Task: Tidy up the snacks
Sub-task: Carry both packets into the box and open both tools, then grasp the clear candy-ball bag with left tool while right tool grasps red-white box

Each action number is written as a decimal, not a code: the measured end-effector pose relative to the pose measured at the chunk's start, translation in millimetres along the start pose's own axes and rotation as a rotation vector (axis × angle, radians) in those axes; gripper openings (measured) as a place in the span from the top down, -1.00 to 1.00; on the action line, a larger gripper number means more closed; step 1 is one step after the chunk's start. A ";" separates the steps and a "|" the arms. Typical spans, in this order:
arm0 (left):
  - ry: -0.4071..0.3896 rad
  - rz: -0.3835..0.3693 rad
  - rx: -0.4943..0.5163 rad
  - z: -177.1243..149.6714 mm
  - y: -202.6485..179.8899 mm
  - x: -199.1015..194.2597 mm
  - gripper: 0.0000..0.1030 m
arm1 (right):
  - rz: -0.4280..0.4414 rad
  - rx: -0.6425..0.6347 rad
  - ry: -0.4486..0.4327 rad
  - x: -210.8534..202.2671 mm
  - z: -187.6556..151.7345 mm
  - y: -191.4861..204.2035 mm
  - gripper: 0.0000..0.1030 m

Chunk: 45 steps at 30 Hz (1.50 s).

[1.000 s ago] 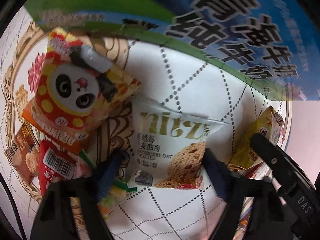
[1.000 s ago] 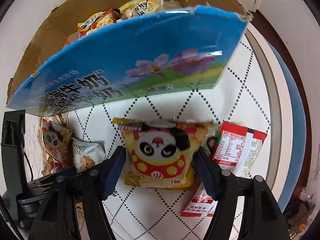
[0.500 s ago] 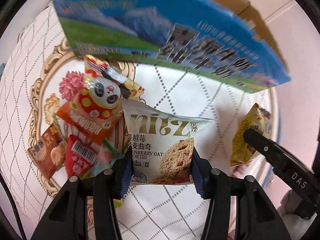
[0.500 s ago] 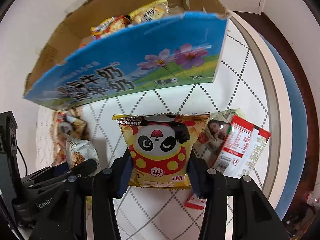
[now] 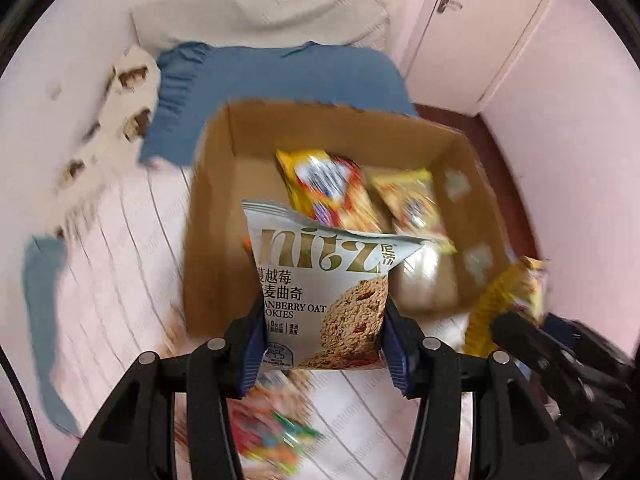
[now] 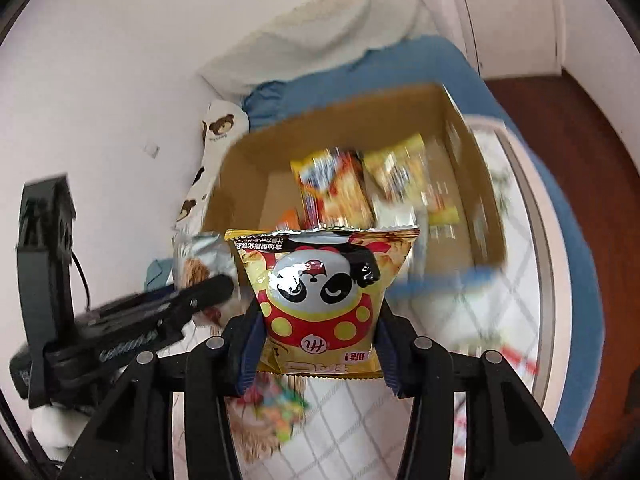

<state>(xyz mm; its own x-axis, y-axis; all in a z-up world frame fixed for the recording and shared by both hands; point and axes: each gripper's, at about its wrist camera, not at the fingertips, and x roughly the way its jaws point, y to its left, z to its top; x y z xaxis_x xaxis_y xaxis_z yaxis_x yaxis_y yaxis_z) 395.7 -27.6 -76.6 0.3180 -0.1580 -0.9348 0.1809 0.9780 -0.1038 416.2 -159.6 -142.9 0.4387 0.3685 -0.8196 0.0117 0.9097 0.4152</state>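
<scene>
1. Both bags have come up off the table since a moment ago; back then they lay flat on the white cloth, below the blue side of the box, and now I look down into the box from above.
2. My left gripper [image 5: 322, 340] is clenched on the cookie bag [image 5: 320, 292]; the blue pads squeeze its bottom half on both sides, and the bag hangs in front of the near wall of the cardboard box [image 5: 212, 216].
3. My right gripper [image 6: 318, 344] is clenched on the panda snack bag [image 6: 320, 292]; it too hangs just before the box.
4. Some yellow and red packs [image 5: 328, 188] already lie inside the box.
5. I think this means the pick-up is done for both bags; next I should carry them over the rim and let go.
6. A colourful pack [image 6: 276, 404] is still on the table under my grippers; it is too blurry to tell more.
</scene>
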 end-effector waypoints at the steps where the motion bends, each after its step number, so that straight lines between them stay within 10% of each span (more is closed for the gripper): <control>1: 0.011 0.017 0.003 14.2 -0.2 8.8 0.05 | -0.015 -0.017 0.013 10.7 13.8 5.0 0.00; 13: 0.206 0.151 0.047 99.8 16.2 105.4 0.05 | -0.062 0.027 0.198 122.7 59.9 2.5 -0.02; 15: 0.236 0.162 0.045 99.4 18.4 115.5 -0.11 | -0.069 0.047 0.260 138.6 55.0 -2.0 -0.35; 16: 0.228 0.165 0.045 99.7 21.1 119.0 -0.25 | -0.087 0.049 0.275 145.3 54.4 -3.8 -0.79; 18: 0.203 0.171 0.039 98.7 25.6 118.7 -0.83 | -0.108 0.048 0.285 149.4 52.3 -7.2 -0.93; 45: -0.062 0.055 -0.046 -10.0 14.8 20.8 -0.84 | -0.297 -0.066 0.057 50.2 16.5 -4.7 -0.93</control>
<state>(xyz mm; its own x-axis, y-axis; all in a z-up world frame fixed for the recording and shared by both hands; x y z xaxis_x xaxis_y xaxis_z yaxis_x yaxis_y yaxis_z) 395.6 -15.0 -101.0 0.3832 -0.1109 -0.9170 0.1194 0.9904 -0.0698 453.0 -148.6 -179.5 0.3735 0.0935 -0.9229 0.0723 0.9889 0.1295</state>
